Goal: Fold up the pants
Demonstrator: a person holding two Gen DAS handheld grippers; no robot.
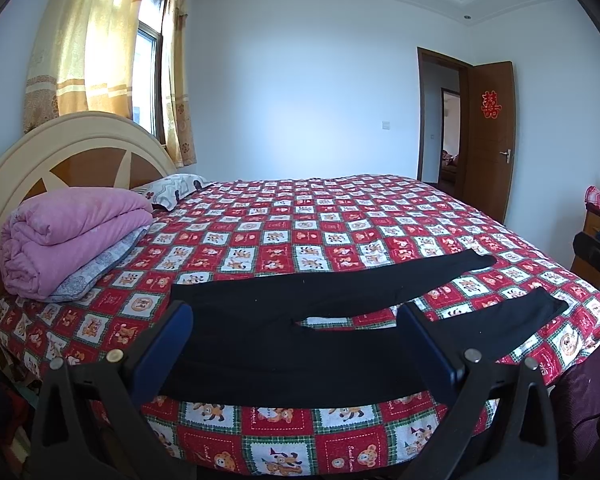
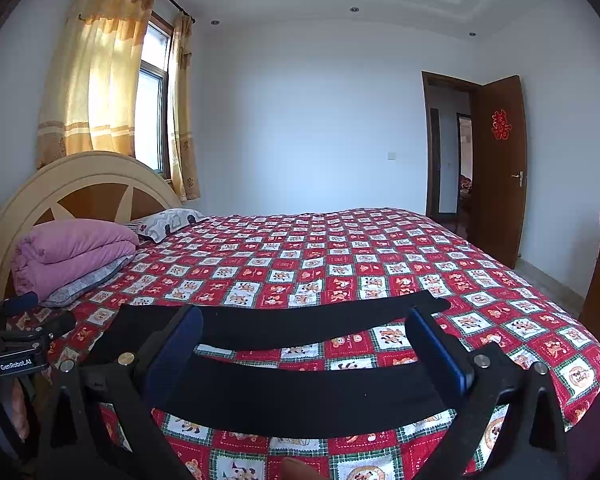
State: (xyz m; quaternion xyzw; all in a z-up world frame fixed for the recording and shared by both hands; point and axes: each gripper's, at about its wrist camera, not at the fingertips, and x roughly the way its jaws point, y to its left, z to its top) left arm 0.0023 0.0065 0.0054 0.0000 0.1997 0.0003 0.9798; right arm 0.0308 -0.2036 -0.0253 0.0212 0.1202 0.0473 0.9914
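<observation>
Two grippers level, jaws spread wide above flat black pants (image 1: pixel 300 344).

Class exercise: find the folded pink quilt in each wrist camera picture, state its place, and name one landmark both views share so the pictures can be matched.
Left wrist view: the pink quilt lies at the left edge, mid-height, stacked against the headboard.
Right wrist view: the pink quilt sits at the left, slightly lower in the picture, again by the headboard.
Shared landmark: the brown door with a red paper emblem, at the right.
</observation>
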